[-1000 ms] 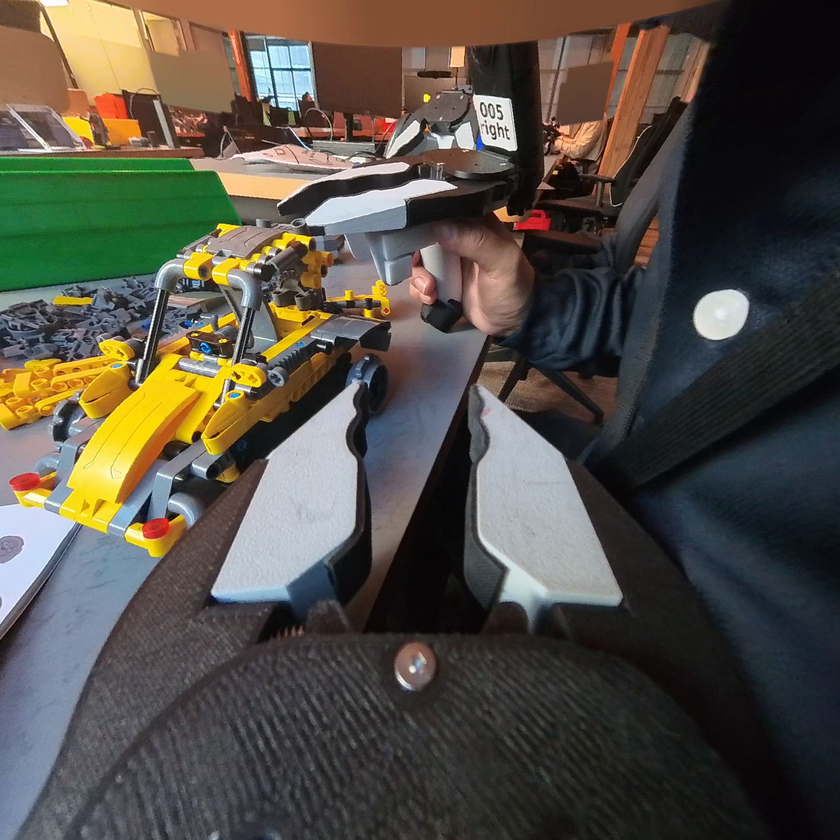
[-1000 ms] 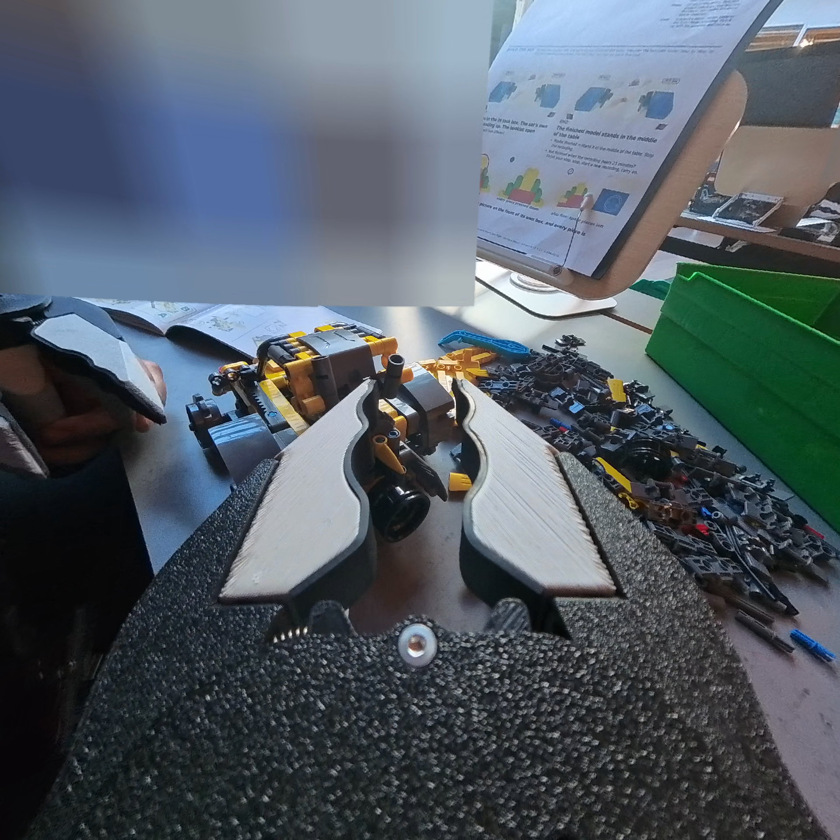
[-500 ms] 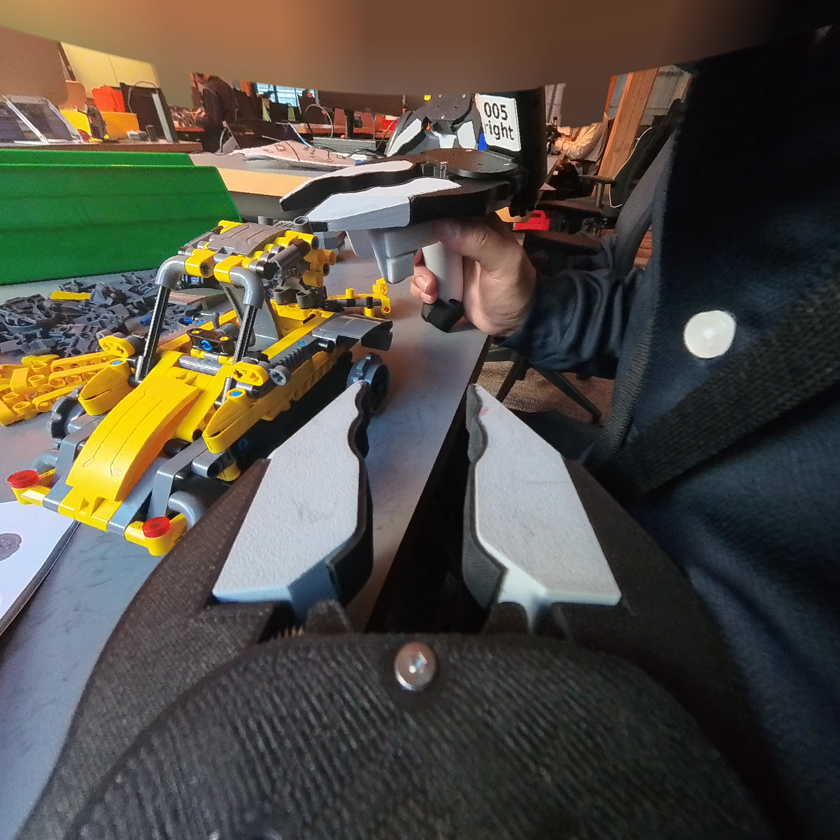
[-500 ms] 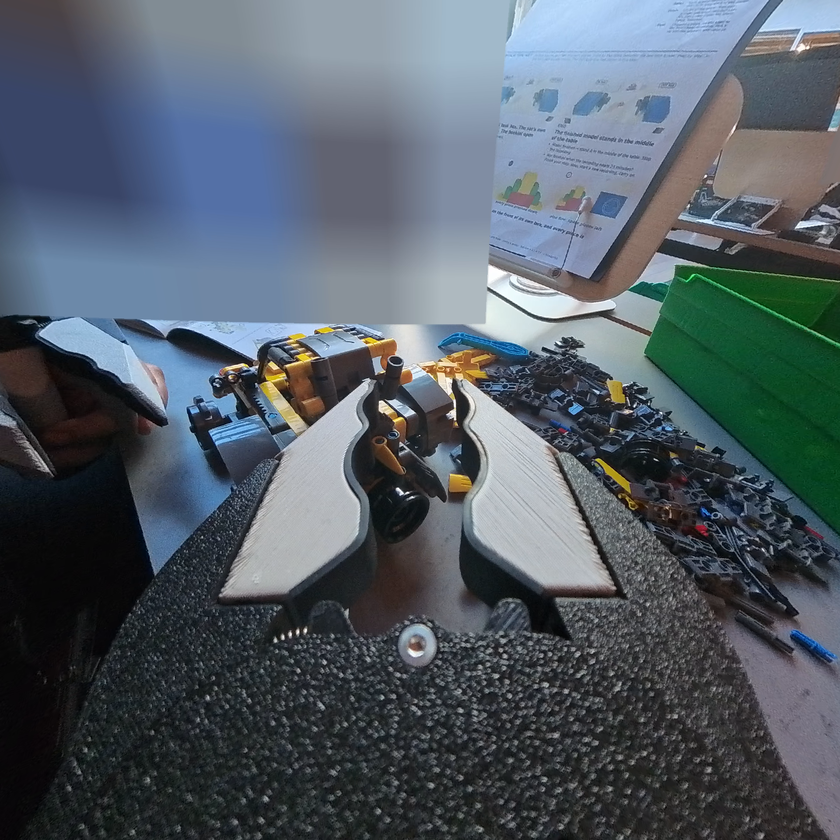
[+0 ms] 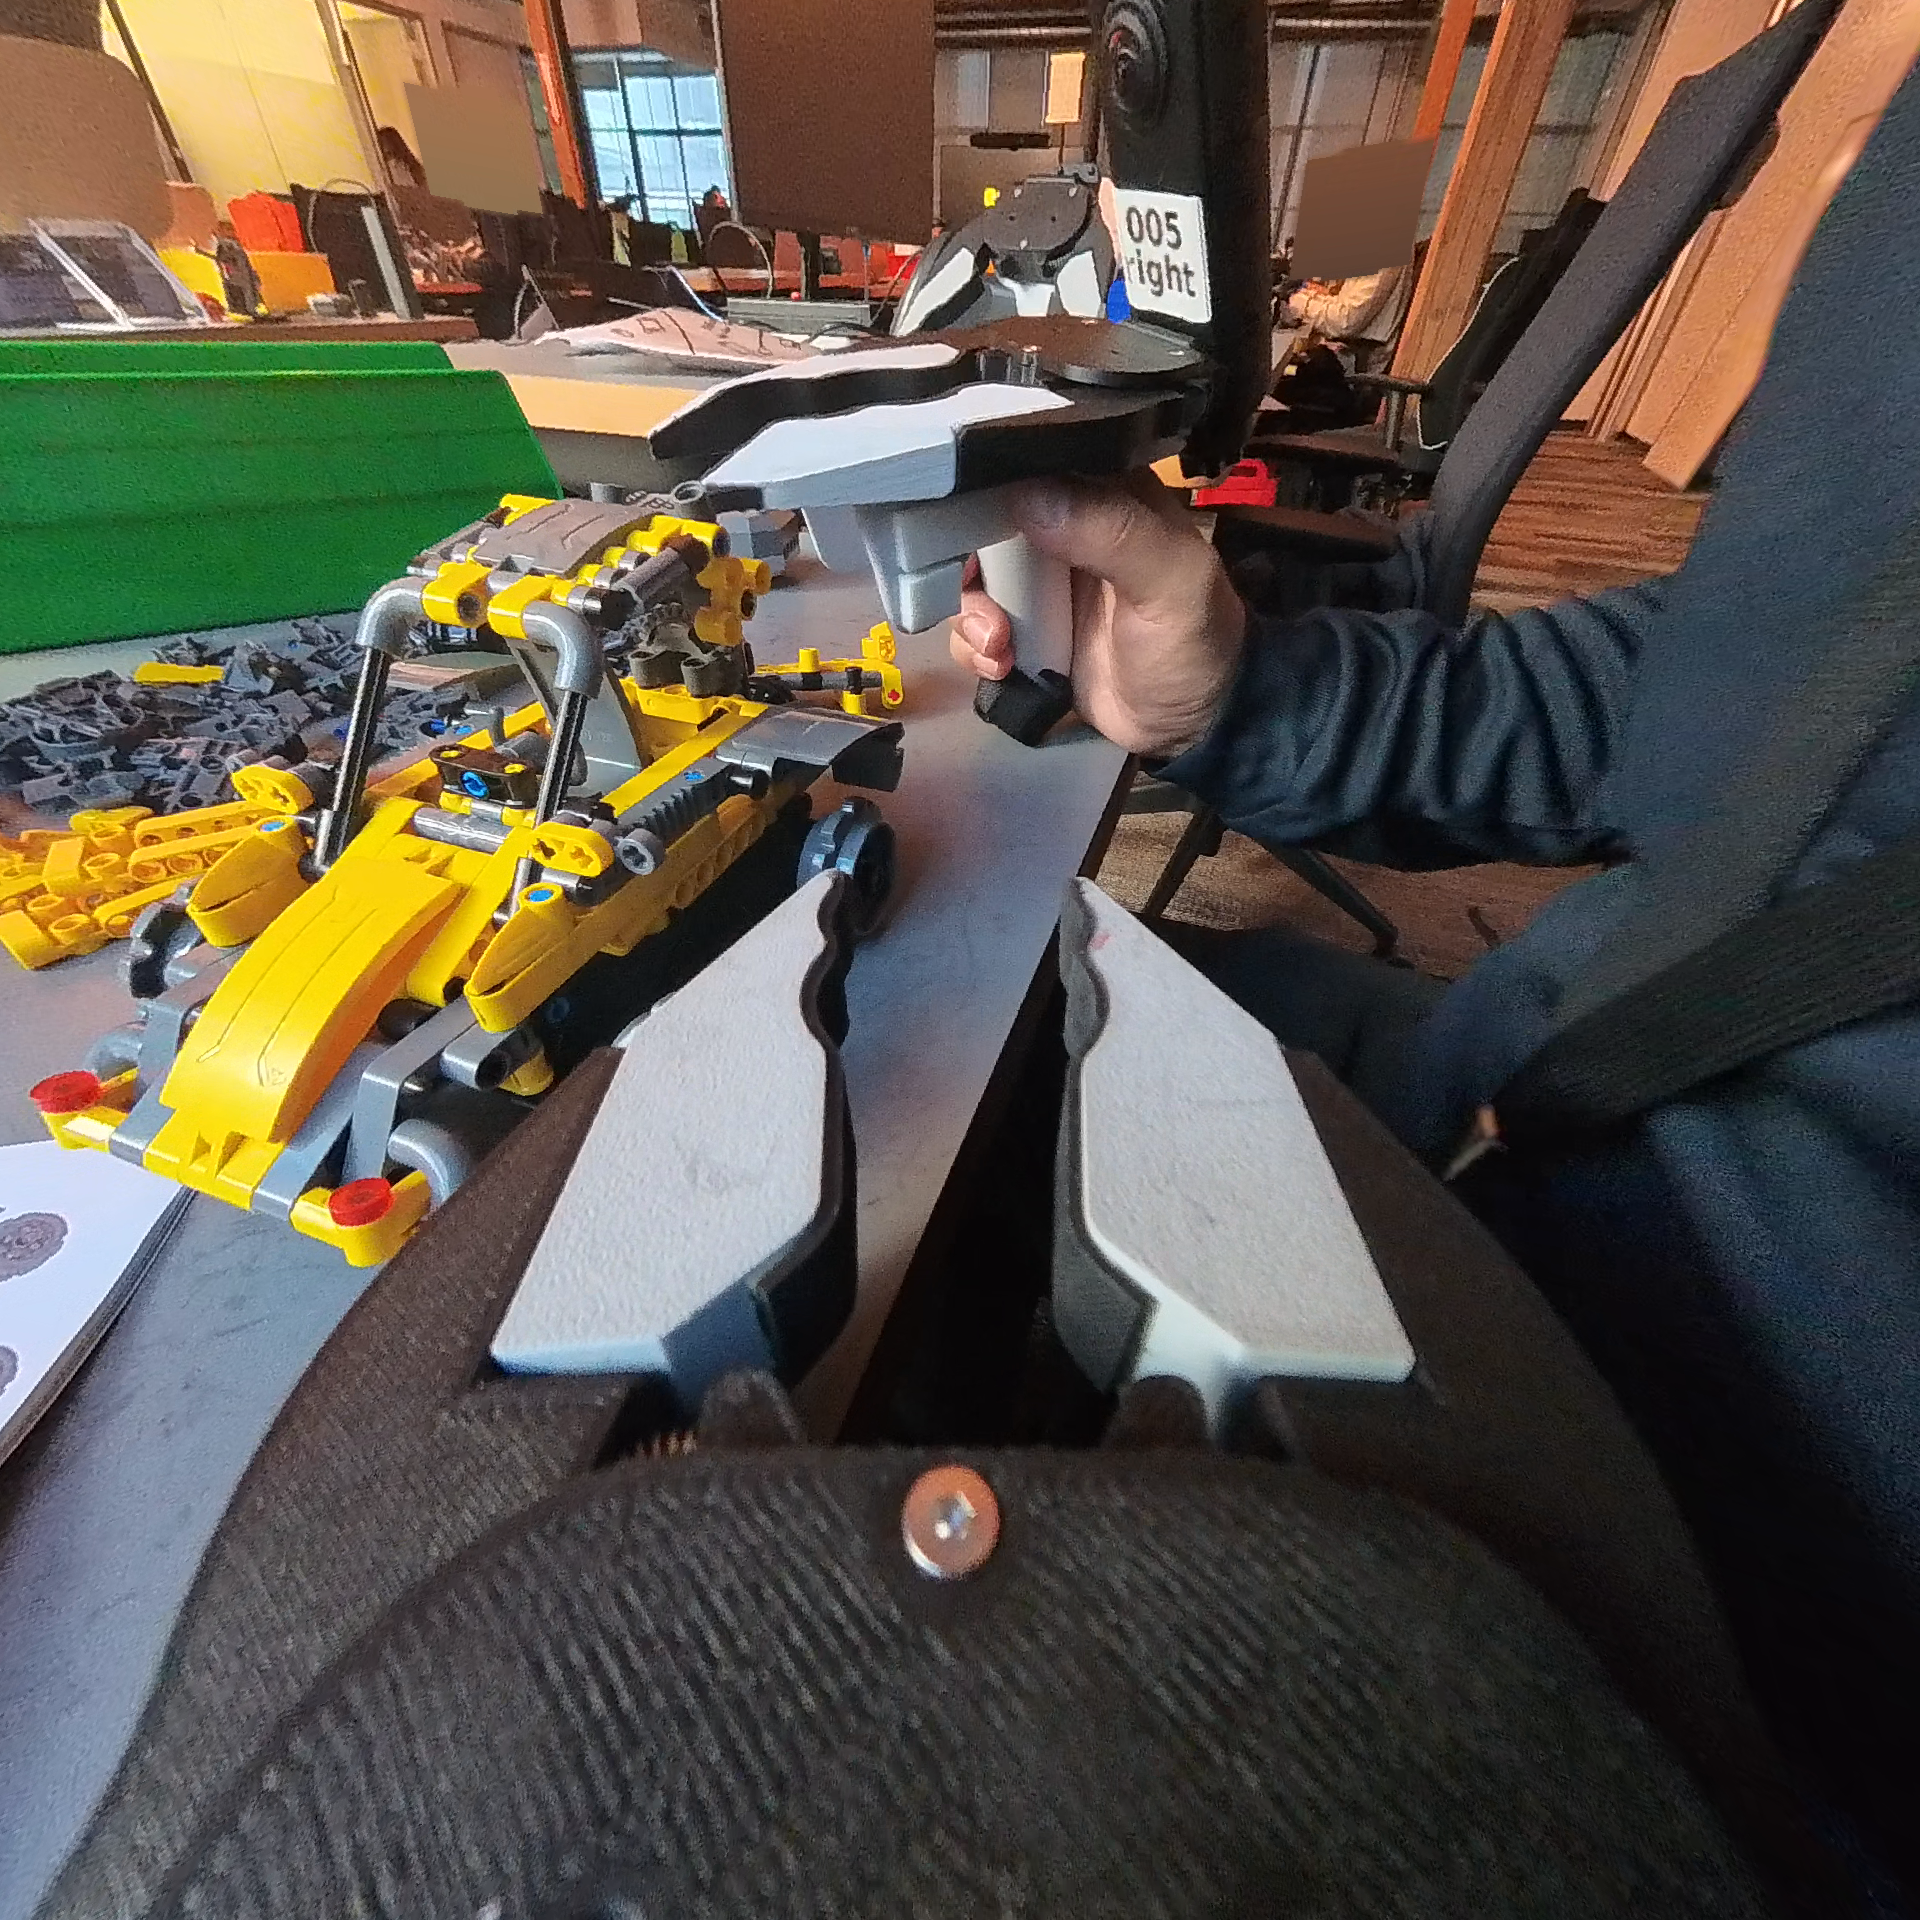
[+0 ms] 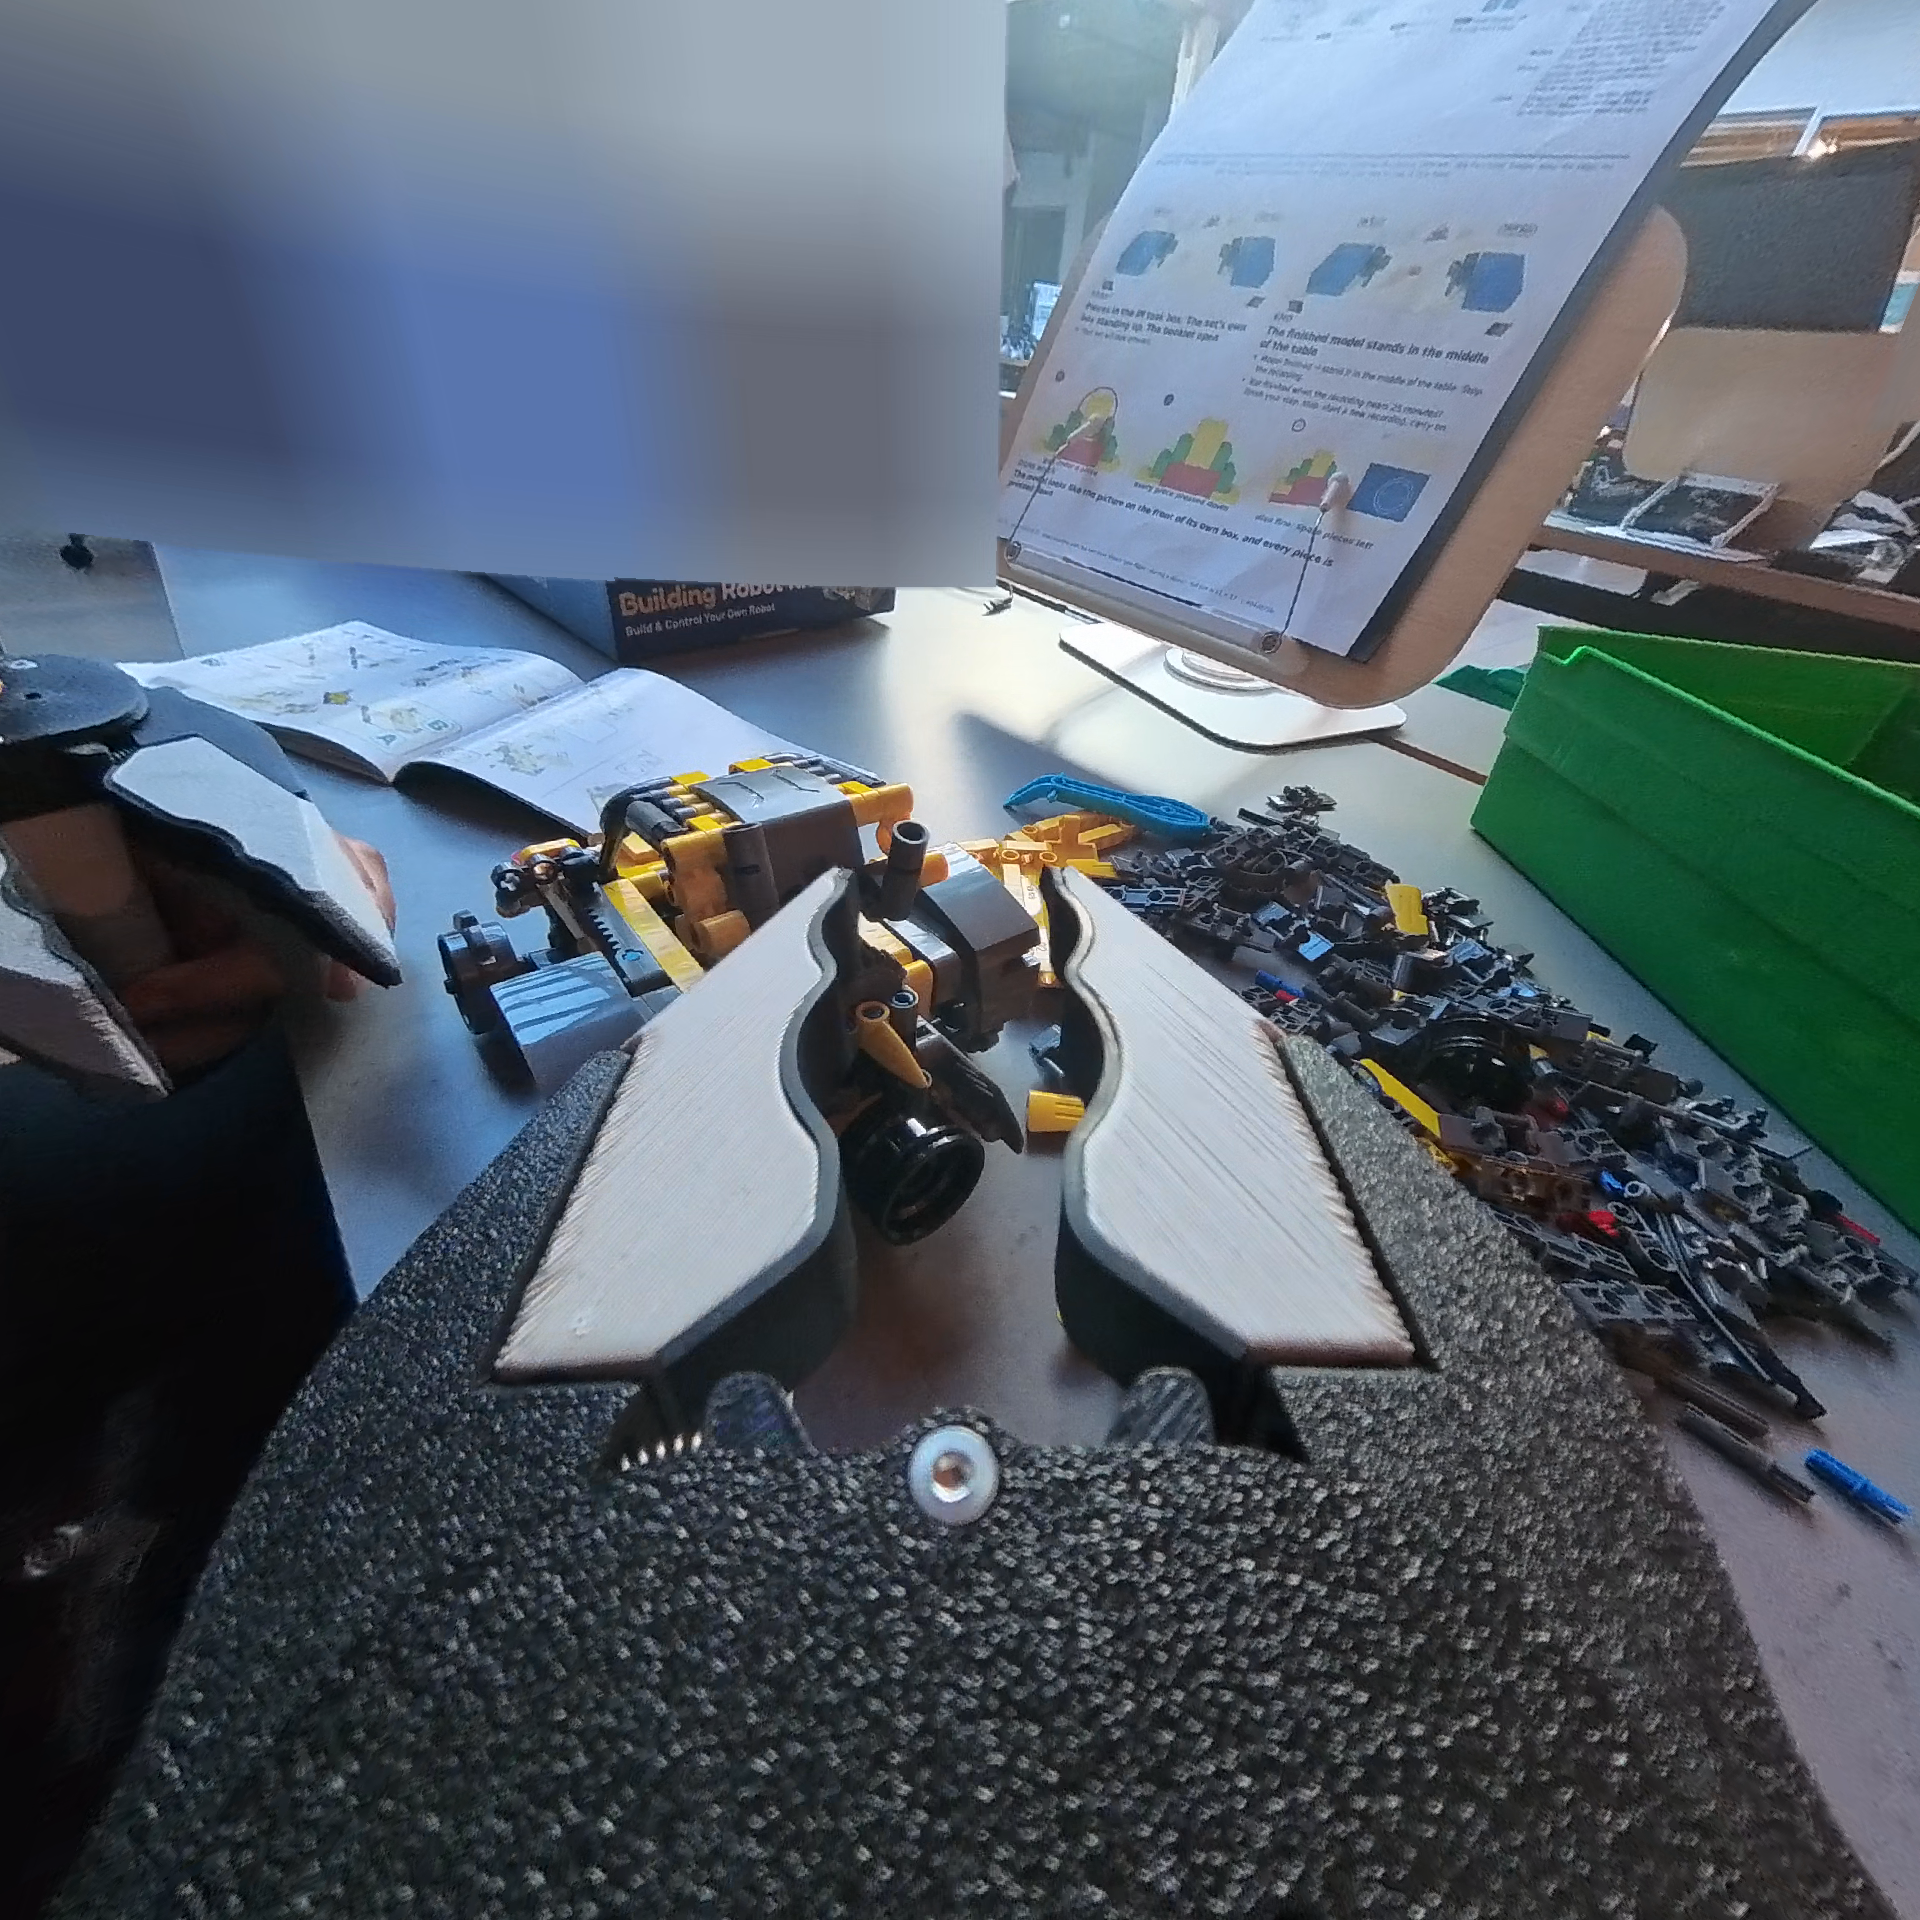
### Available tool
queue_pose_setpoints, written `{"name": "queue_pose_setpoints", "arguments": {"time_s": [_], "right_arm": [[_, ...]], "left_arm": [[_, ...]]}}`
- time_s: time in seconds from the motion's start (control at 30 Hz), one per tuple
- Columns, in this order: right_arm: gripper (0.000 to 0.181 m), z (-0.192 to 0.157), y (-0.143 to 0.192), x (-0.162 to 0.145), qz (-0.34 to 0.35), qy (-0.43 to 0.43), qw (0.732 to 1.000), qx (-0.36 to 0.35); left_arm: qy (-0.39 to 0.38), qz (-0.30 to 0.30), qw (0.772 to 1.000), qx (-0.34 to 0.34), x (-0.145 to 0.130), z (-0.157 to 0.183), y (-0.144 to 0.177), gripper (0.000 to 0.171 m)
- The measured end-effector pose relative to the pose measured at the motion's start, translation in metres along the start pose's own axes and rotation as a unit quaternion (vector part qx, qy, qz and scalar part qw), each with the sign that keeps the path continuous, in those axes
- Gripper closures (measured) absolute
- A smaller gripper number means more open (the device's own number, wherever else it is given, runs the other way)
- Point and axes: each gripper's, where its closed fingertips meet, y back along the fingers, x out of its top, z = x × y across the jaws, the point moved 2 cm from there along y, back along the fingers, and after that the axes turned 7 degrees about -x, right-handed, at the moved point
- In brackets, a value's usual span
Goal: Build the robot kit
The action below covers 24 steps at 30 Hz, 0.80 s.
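Note:
A yellow and grey brick-built buggy [image 5: 436, 873] stands on the grey table [image 5: 966, 831]; it also shows from its rear in the right wrist view [image 6: 790, 894]. My left gripper [image 5: 951, 904] is open and empty, over the table's near edge, just right of the buggy's rear wheel. My right gripper [image 6: 945, 894] is open and empty, hovering above the buggy's rear end, with the buggy showing between its fingers. The right gripper [image 5: 727, 436] also shows in the left wrist view, held in a hand above the buggy. The left gripper's fingers [image 6: 260, 852] show at the left of the right wrist view.
A pile of loose dark and yellow pieces [image 6: 1507, 1049] lies right of the buggy, with a green bin [image 6: 1714, 831] behind it. An open instruction booklet [image 6: 457, 717], a dark box [image 6: 748, 613] and a sheet on a stand [image 6: 1299, 343] sit farther back. A person's dark jacket [image 5: 1662, 935] fills the right.
Both grippers have stayed almost still and open. The right gripper has risen slightly and shifted a little over the buggy's rear.

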Motion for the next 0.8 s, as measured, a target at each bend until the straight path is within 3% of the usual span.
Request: {"name": "queue_pose_setpoints", "arguments": {"time_s": [0.27, 0.43, 0.57, 0.67, 0.8], "right_arm": [[0.145, 0.001, 0.006, 0.006, 0.023, -0.051, 0.998, 0.041], [0.148, -0.003, 0.011, 0.009, 0.036, -0.069, 0.994, 0.072], [0.148, -0.008, 0.011, 0.008, 0.031, -0.069, 0.993, 0.088], [0.149, -0.009, 0.011, 0.008, 0.03, -0.066, 0.993, 0.091], [0.149, -0.009, 0.012, 0.009, 0.033, -0.075, 0.992, 0.098]], "left_arm": [[-0.01, -0.007, 1.0, -0.01, -0.002, 0.005, 0.0, 0.131], [0.019, -0.015, 0.999, 0.022, 0.021, -0.007, 0.007, 0.129], [-0.01, -0.092, 0.994, 0.064, 0.044, -0.033, 0.004, 0.111], [-0.075, -0.147, 0.982, 0.096, 0.058, -0.058, -0.002, 0.107], [-0.081, -0.183, 0.977, 0.074, 0.065, -0.089, -0.019, 0.103]]}}
